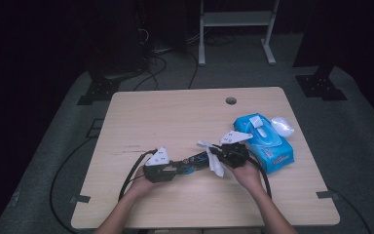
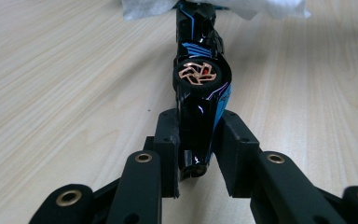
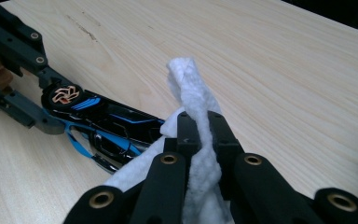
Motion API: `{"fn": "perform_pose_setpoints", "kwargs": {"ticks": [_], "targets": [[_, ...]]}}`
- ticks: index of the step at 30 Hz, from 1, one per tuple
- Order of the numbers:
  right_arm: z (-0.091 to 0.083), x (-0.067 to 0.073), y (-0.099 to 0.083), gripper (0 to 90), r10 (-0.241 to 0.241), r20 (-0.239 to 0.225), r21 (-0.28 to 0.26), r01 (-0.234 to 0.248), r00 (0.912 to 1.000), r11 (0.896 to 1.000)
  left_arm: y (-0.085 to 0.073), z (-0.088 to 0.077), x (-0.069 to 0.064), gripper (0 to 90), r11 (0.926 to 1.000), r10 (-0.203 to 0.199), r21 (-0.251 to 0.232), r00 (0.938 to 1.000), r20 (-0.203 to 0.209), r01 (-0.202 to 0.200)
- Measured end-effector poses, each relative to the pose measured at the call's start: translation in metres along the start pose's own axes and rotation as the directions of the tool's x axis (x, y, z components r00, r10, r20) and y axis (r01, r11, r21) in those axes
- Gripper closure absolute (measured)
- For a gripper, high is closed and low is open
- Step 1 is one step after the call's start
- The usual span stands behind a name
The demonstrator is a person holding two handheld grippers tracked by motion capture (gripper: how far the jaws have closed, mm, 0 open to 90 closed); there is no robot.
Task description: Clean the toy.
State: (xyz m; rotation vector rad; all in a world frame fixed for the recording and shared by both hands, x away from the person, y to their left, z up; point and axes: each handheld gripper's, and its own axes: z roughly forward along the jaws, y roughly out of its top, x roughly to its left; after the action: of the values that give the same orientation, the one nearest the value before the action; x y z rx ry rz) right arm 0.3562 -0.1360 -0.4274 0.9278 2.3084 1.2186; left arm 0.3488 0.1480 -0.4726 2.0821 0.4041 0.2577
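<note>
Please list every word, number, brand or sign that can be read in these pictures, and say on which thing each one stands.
No text can be read.
Blue wipes pack: print on the front, too small and blurred to read.
Toy car: blue stripes, no letters.
White wipe: plain.
Grey plates on the left gripper and right gripper: small dots, no letters.

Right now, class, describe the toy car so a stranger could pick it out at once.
On the wooden table, near its front edge, look between the two grippers. The toy car, on its side, is clamped in the left gripper; it alone is glossy black with blue stripes and copper-coloured wheels.
</note>
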Motion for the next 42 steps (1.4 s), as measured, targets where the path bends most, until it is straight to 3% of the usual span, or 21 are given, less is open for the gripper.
{"fn": "perform_pose_setpoints", "kwargs": {"ticks": [8,11,20,22,27,30,35,37,41,42], "targets": [[-0.002,0.001,-0.005,84.9,0.011,-0.008,-0.016,-0.011,0.9999,1.0,0.0,-0.002,0.005,67.3,0.9996,-0.028,0.006,0.9994,-0.021,0.029],[-0.005,0.002,-0.008,84.9,0.014,-0.007,-0.023,-0.014,0.9999,1.0,0.001,-0.005,0.008,63.1,0.9979,-0.065,-0.003,0.9975,-0.028,0.065],[-0.008,0.004,-0.014,84.9,0.027,-0.01,-0.05,-0.027,0.9996,0.998,0.005,-0.013,0.013,45.3,0.9841,-0.17,-0.046,0.985,0.03,0.171],[-0.008,0.004,-0.015,84.9,0.024,-0.01,-0.055,-0.024,0.9997,0.998,0.006,-0.014,0.014,43.5,0.9788,-0.191,-0.067,0.9807,0.039,0.194],[-0.008,0.005,-0.015,84.9,0.02,-0.01,-0.054,-0.02,0.9998,0.998,0.008,-0.017,0.021,42.0,0.954,-0.268,-0.122,0.9613,0.065,0.274],[-0.008,0.005,-0.015,84.9,0.018,-0.008,-0.055,-0.019,0.9998,0.998,0.011,-0.017,0.027,41.2,0.9404,-0.319,-0.104,0.9457,0.063,0.324],[-0.008,0.005,-0.016,84.8,0.016,-0.004,-0.061,-0.016,0.9999,0.998,0.012,-0.01,0.031,39.8,0.9138,-0.389,-0.083,0.9156,0.101,0.398],[-0.008,0.005,-0.017,84.8,0.014,-0.004,-0.064,-0.014,0.9999,0.998,0.012,-0.008,0.03,39.8,0.9132,-0.392,-0.076,0.9138,0.107,0.4],[-0.009,0.006,-0.017,84.9,0.01,-0.007,-0.068,-0.01,0.9999,0.998,0.01,-0.001,0.027,39.8,0.9287,-0.369,0.0,0.9249,0.091,0.371],[-0.009,0.006,-0.018,84.9,0.002,-0.006,-0.068,-0.002,1.0,0.998,0.009,0.0,0.026,39.8,0.9256,-0.377,0.004,0.9213,0.095,0.379]]}}
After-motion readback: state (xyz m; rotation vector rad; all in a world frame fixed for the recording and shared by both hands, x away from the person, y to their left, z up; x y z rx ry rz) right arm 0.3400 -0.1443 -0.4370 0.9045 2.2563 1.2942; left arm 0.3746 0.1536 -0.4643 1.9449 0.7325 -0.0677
